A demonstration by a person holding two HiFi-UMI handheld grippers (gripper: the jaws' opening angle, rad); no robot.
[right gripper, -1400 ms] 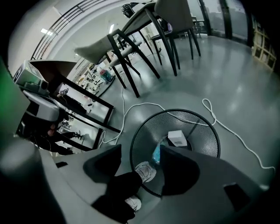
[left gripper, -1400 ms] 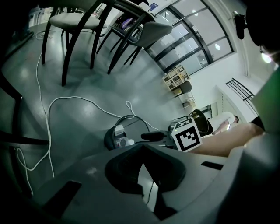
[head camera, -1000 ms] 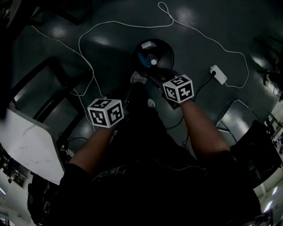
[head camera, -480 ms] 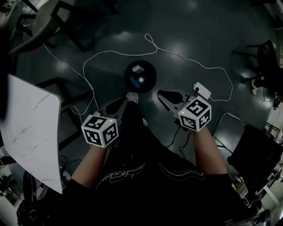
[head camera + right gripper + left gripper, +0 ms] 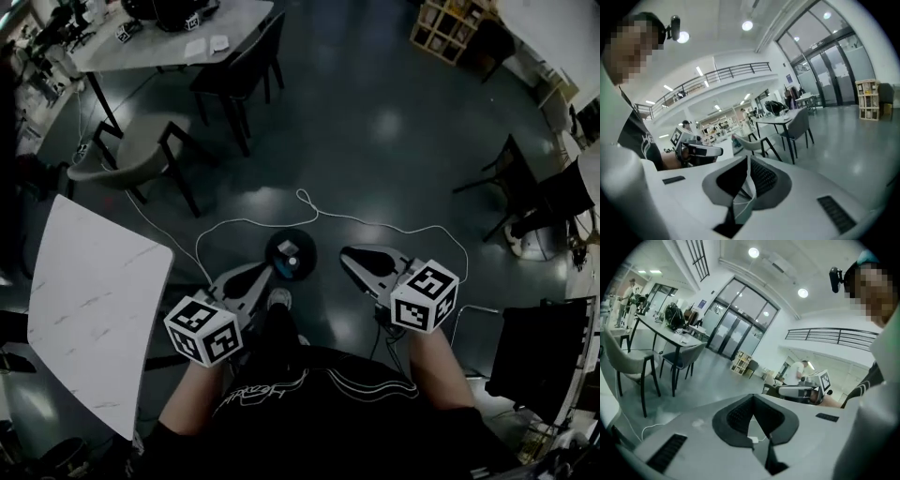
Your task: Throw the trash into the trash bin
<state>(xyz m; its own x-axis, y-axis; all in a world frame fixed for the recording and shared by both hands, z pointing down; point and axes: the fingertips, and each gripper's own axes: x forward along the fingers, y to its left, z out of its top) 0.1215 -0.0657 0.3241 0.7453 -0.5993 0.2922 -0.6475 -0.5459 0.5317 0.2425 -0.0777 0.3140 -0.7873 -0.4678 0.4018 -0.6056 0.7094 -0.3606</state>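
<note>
Both grippers have lifted well clear of the floor since 1 second ago, when the right one hung right over the bin. The left gripper has its 2 jaws closed tip to tip with nothing between them. The right gripper is closed and empty in the same way. In the head view they are held side by side and apart, each pointing forward and a little down.

Below and ahead, between their tips in that view, the round dark trash bin stands on the floor. Inside it lie the trash, a white piece and something blue. The person's shoe is just near the bin. A white cable loops over the floor around it. A white table stands to the left, and a chair farther off.
</note>
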